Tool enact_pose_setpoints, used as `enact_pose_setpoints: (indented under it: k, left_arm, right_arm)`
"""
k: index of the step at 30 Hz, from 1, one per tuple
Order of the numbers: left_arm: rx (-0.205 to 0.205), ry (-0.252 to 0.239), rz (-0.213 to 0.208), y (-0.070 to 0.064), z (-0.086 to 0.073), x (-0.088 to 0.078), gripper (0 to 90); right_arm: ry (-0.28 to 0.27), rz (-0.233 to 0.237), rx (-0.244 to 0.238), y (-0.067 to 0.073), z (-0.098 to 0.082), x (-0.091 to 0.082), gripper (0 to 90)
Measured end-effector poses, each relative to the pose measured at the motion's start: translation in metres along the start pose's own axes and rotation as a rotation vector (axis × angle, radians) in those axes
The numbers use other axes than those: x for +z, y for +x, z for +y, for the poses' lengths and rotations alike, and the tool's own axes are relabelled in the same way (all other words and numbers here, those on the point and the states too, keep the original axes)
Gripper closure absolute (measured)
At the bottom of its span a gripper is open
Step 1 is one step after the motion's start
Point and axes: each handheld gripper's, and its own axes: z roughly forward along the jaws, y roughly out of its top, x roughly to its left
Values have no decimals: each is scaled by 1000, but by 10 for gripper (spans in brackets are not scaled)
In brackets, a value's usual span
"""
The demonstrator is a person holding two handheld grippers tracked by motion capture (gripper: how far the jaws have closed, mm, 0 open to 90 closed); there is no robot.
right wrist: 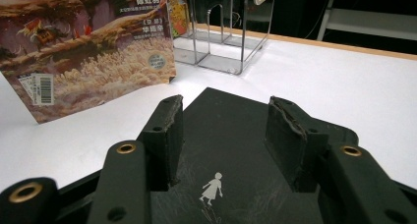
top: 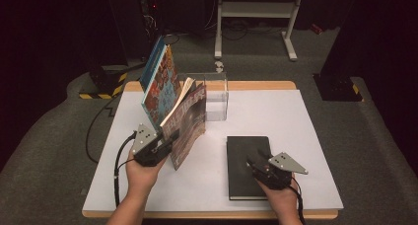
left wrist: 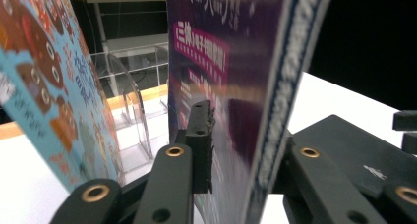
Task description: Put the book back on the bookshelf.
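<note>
A dark purple book point(top: 190, 121) stands upright on its edge on the white table point(top: 300, 126), leaning against a colourful teal book point(top: 160, 84) behind it. My left gripper point(top: 170, 138) has this purple book point(left wrist: 221, 47) between its jaws; the left pad point(left wrist: 199, 135) looks slightly off the blurred cover, so I read the jaws as open. A black notebook point(top: 244, 180) lies flat at the front right. My right gripper point(top: 254, 161) hovers low over that notebook point(right wrist: 221, 150), open with nothing between its fingers point(right wrist: 223, 121).
A clear acrylic book holder point(top: 217, 94) stands behind the books near the table's far edge, and appears again point(right wrist: 221, 37) beyond the notebook. A white metal frame point(top: 256, 10) and a yellow-striped base point(top: 101, 87) sit on the floor beyond the table.
</note>
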Motion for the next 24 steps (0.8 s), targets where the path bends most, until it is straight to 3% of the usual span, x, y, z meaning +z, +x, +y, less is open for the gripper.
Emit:
enact_pose_setpoints:
  k: [9,17,24]
  left_arm:
    - [30,-5,19,-6,12,20,683]
    - [60,11,35,-12,18,25,820]
    - [39,25,10,-10,21,27,837]
  right_arm:
    - [-13,-4,22,-4,0,-3,484]
    - [-15,0,21,-3,1,-4,486]
    - [-19,3,22,-3,1,-5,489]
